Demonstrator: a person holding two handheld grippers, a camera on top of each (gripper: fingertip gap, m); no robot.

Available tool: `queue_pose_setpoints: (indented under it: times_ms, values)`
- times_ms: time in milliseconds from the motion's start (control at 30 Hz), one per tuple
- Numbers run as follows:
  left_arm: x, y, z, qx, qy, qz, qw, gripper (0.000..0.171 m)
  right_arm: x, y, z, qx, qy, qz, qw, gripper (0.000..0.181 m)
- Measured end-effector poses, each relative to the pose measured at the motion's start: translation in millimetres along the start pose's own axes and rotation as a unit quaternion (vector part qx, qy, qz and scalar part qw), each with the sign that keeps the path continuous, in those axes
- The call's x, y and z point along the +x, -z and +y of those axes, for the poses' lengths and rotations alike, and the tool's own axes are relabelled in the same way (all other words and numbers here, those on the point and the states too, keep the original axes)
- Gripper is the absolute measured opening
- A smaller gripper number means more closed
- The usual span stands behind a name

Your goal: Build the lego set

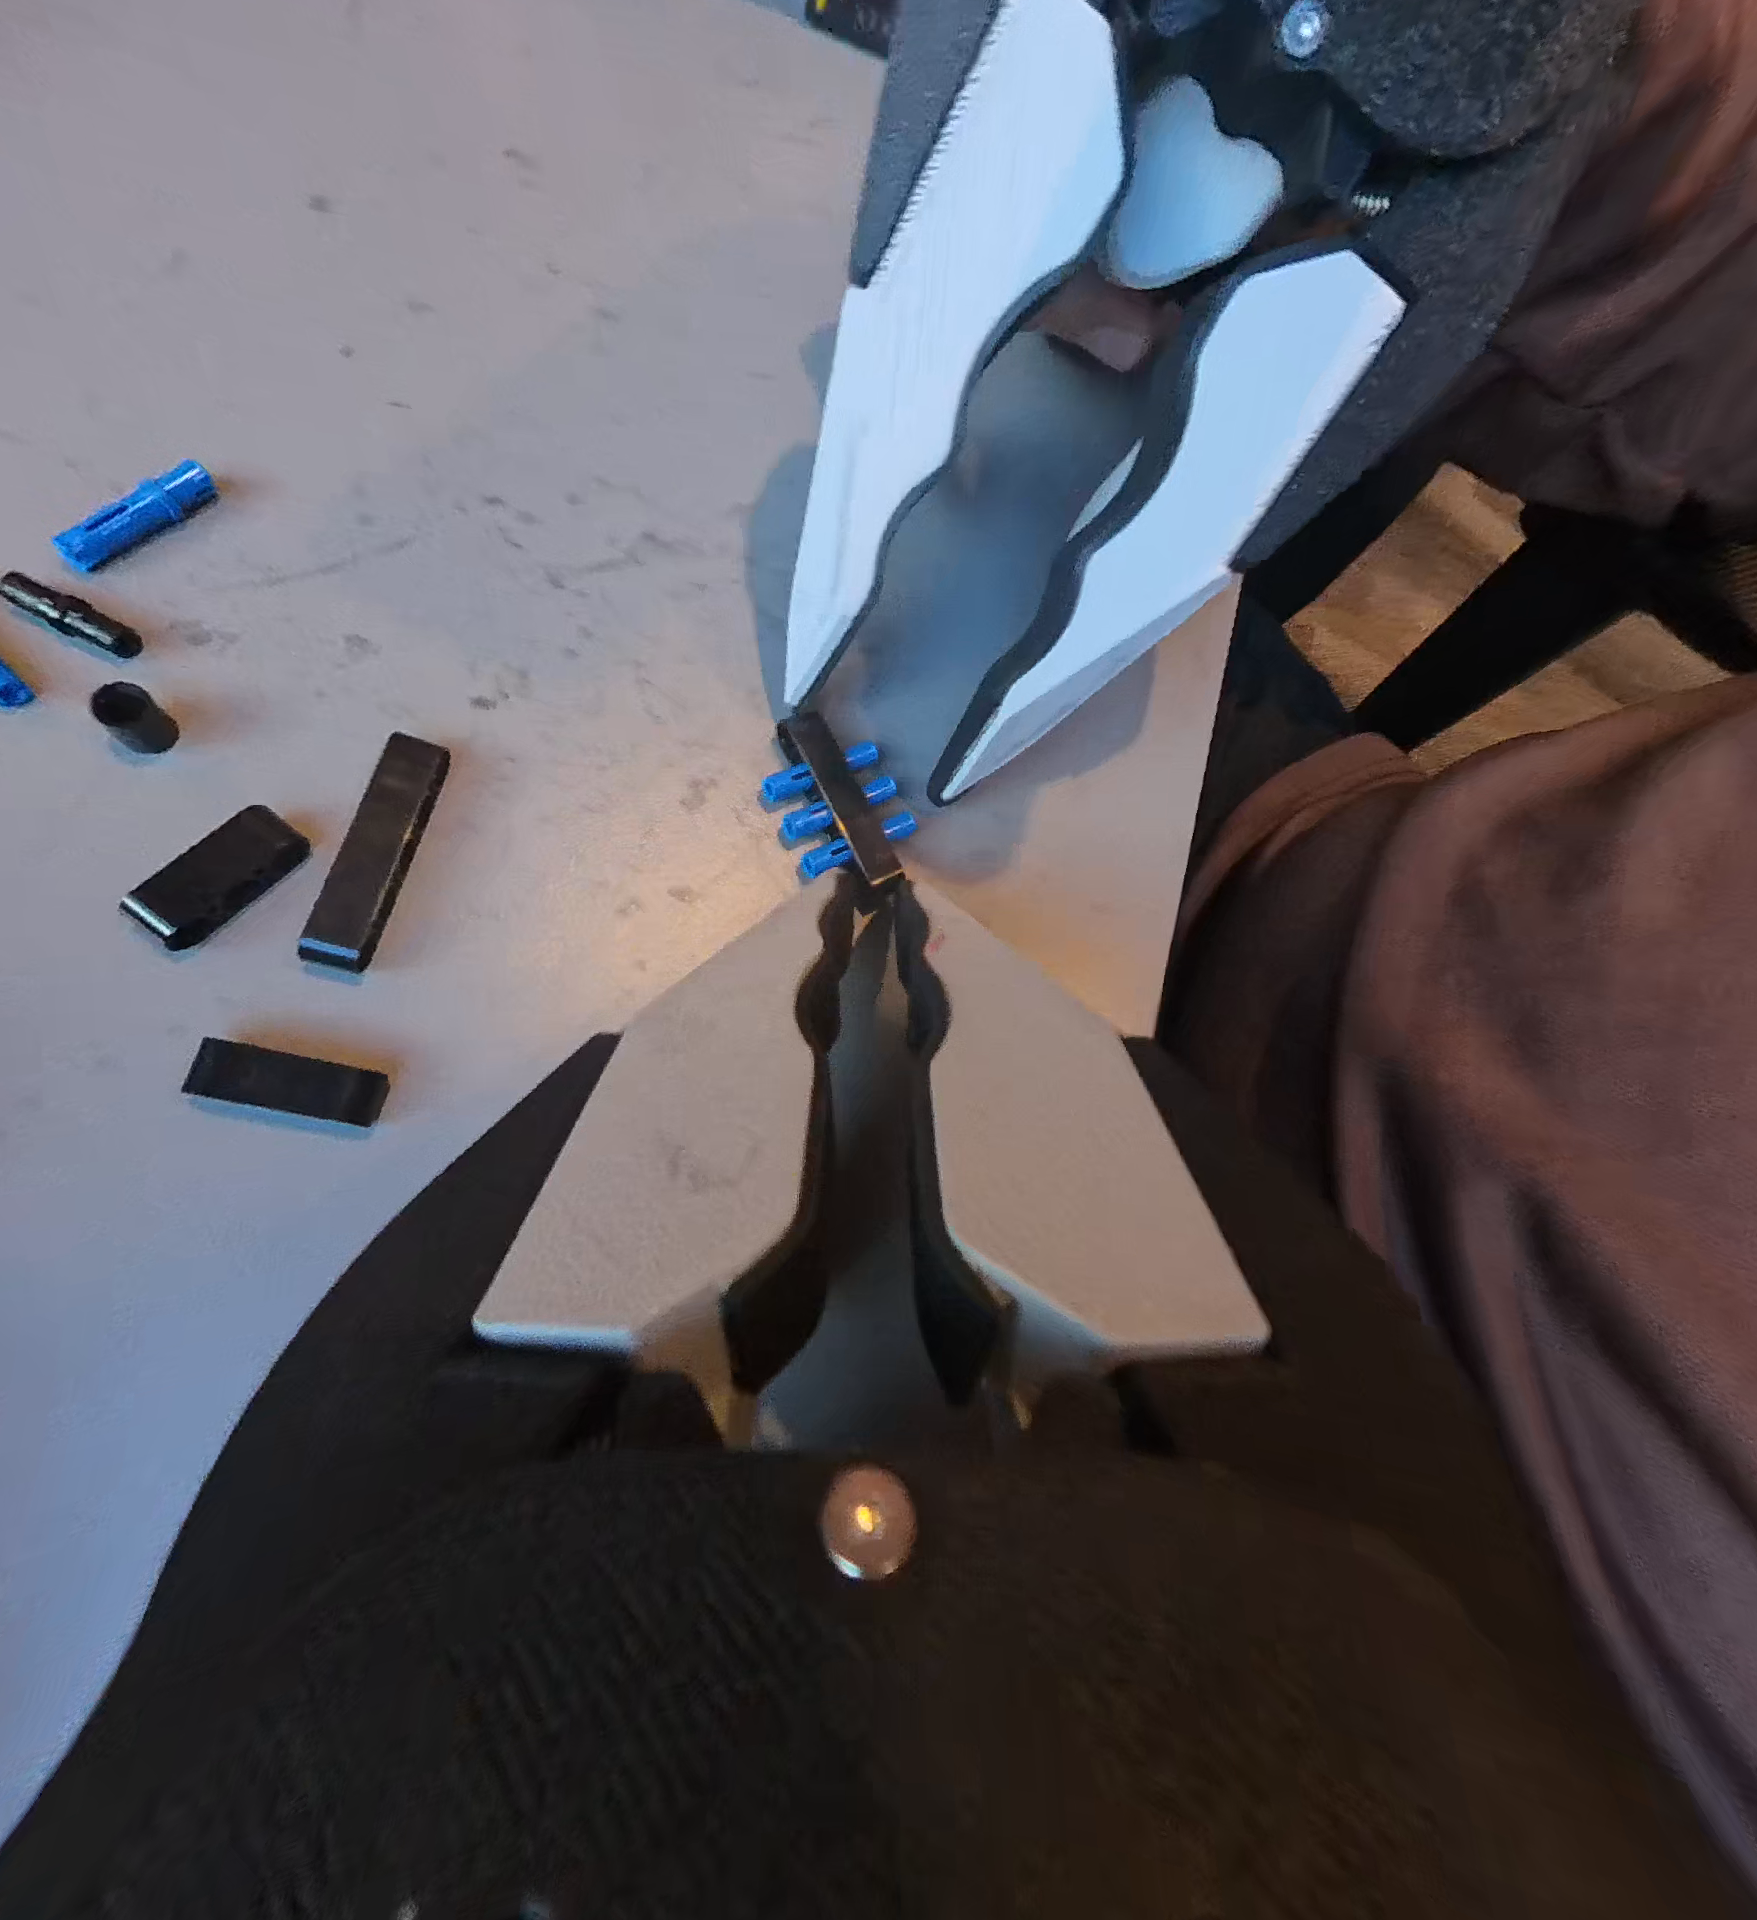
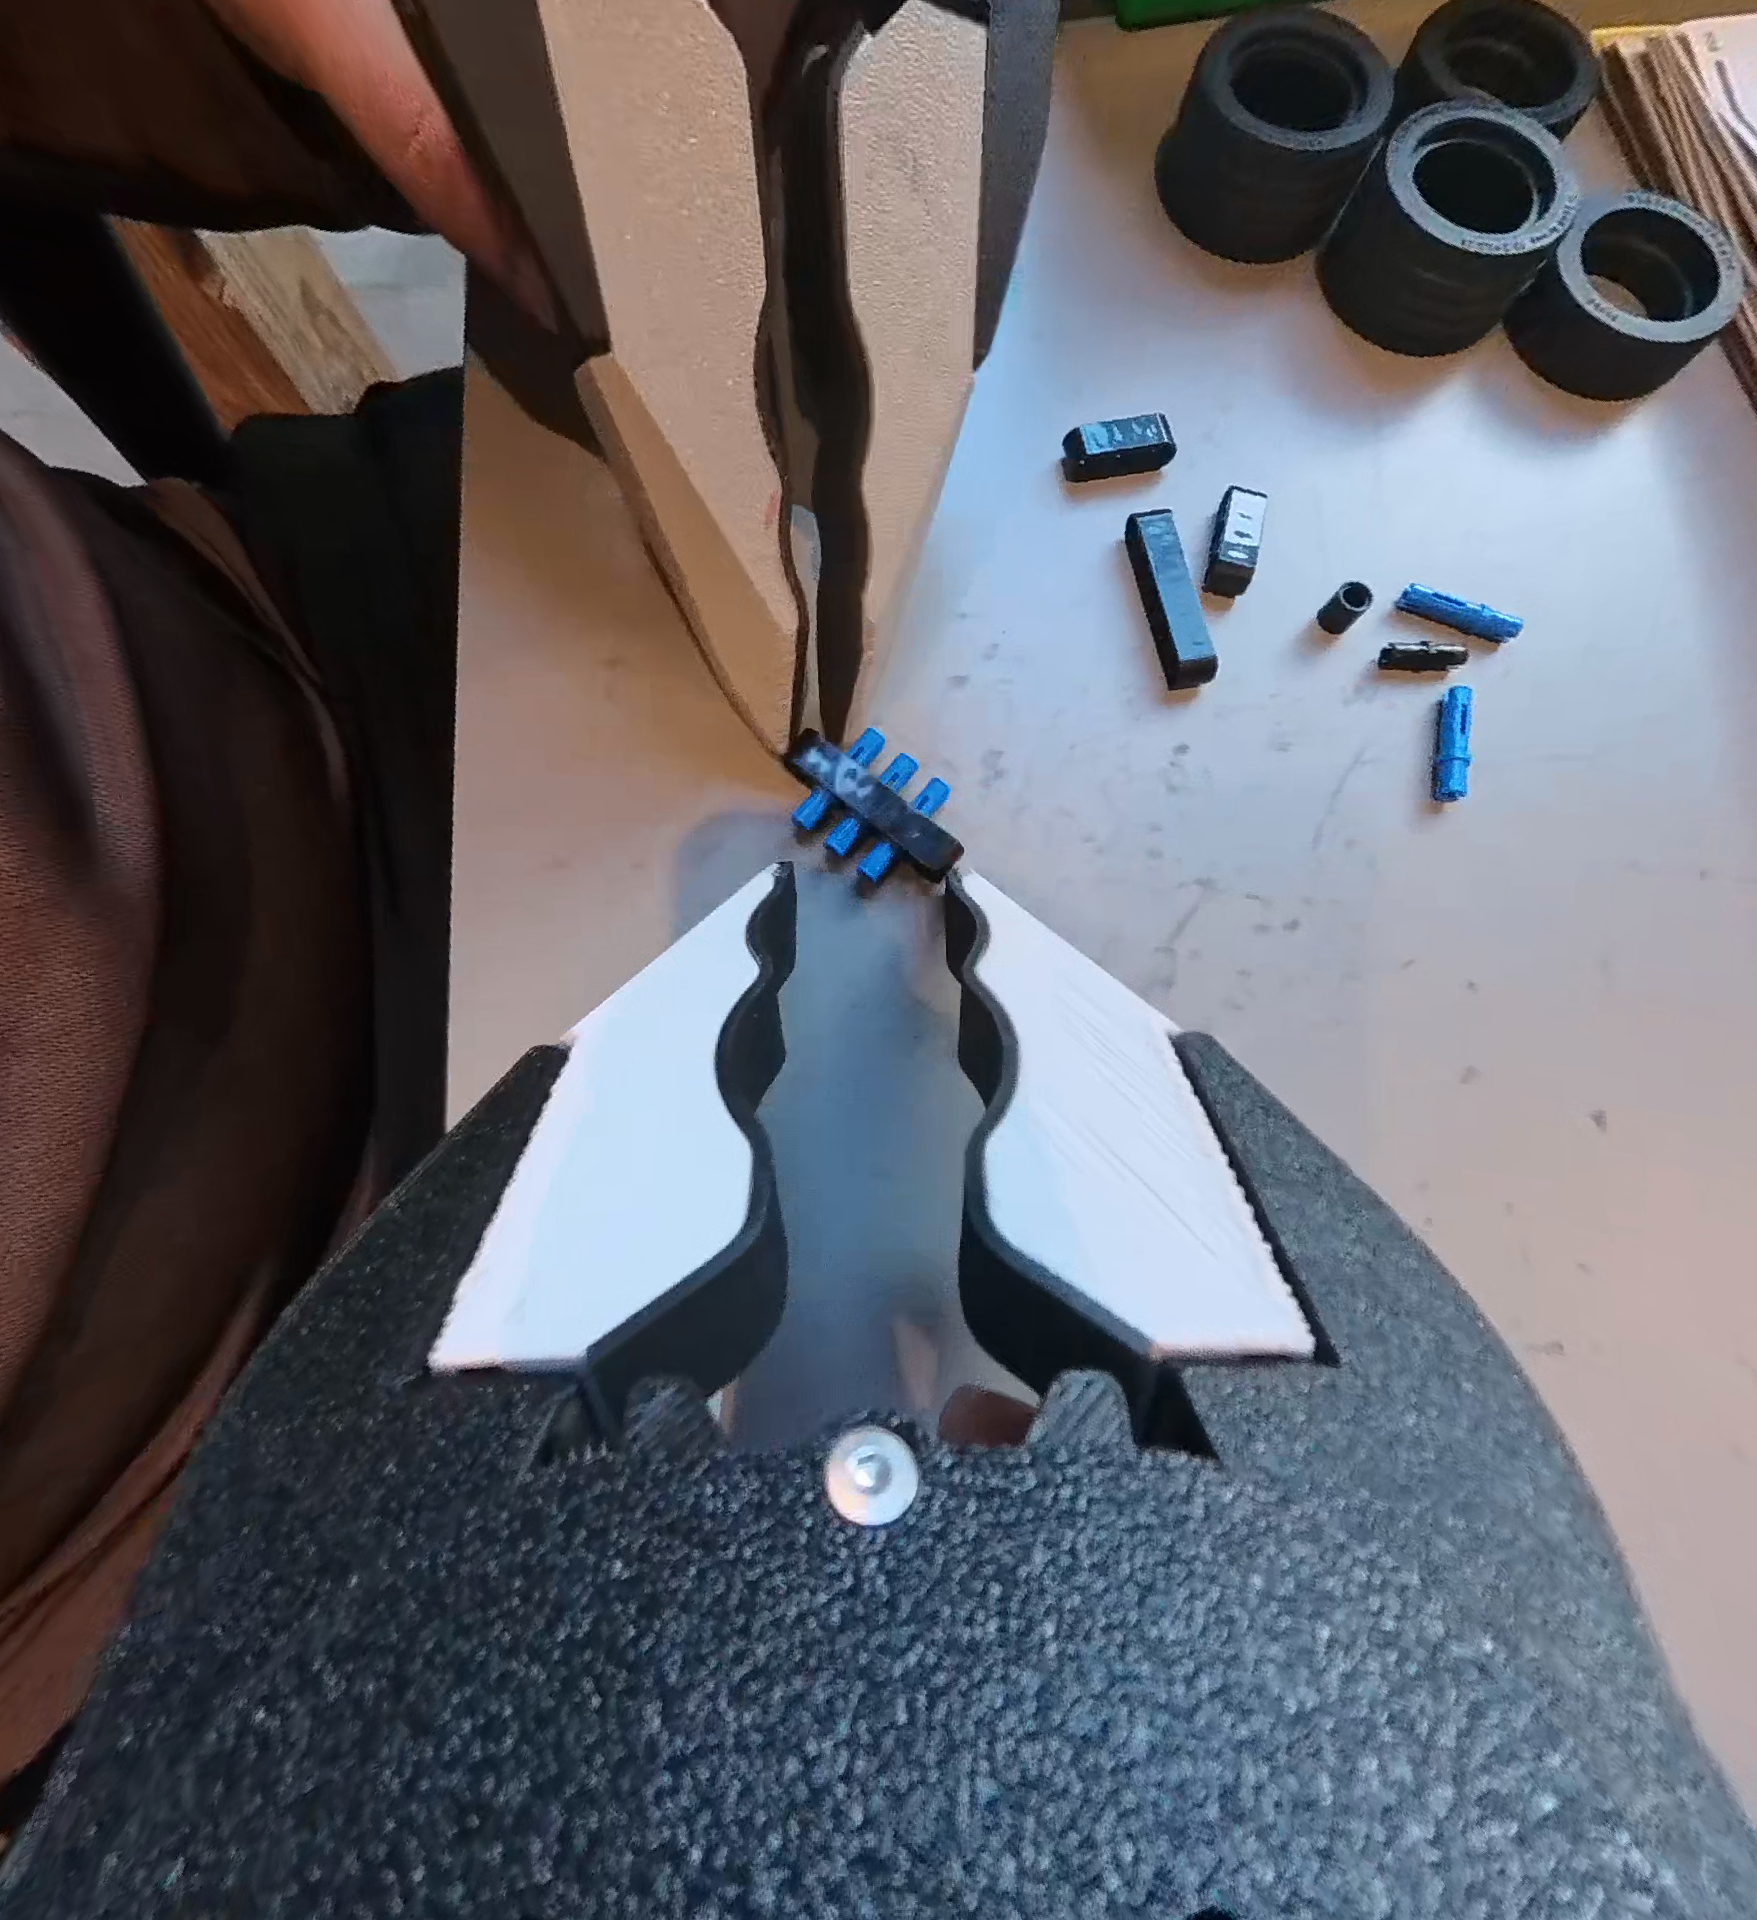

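Observation:
A short black beam (image 1: 841, 805) with three blue pins (image 1: 789, 784) pushed through it is held just above the pale table (image 1: 541, 312). My left gripper (image 1: 869, 896) is shut on one end of the beam. My right gripper (image 1: 866, 750) comes in from the far side, open and holding nothing. Its fingers straddle the beam's other end, and one fingertip (image 1: 796, 701) is right at that end. In the right wrist view the beam (image 2: 879, 802) lies just ahead of my open right gripper (image 2: 869, 878), with the left gripper (image 2: 803, 740) clamped on its far end.
Loose parts lie on the table: three black beams (image 1: 375, 852), two blue pins (image 1: 136, 514), a black pin (image 1: 69, 613) and a black bush (image 1: 133, 717). Several black tyres (image 2: 1456, 197) stand at the back beside a stack of sheets (image 2: 1736, 260). A person's brown sleeve (image 1: 1528, 1143) is at the table's edge. Less than 4 cm separates the two grippers' tips.

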State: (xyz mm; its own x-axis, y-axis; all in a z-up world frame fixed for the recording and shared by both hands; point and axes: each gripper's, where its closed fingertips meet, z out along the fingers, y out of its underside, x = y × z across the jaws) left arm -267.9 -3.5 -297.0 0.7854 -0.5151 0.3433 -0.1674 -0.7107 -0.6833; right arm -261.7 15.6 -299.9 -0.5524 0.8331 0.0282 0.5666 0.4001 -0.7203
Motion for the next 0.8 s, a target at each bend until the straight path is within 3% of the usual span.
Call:
queue_pose_setpoints:
  times_ms: [167,300,567,800]
  values:
    - [-8.1,6.5,1.3,0.008,-0.002,-0.026,1.0,0.009,-1.8,6.1,6.0,-0.012,-0.001,-0.001,1.0,0.024]
    - [-0.6,7.6,3.0,0.011,-0.009,-0.016,1.0,0.022,6.6,10.3,8.0,-0.015,0.003,0.013,1.0,0.024]
    - [1.5,-2.3,-0.6,-0.004,-0.019,-0.007,1.0,0.006,-5.9,-1.1,-1.2,-0.004,0.037,-0.045,0.998,0.024]
    - [-1.1,-1.8,-2.0,-0.002,-0.002,0.004,1.0,0.006,-5.2,-0.4,0.1,0.003,0.018,-0.03,0.999,0.019]
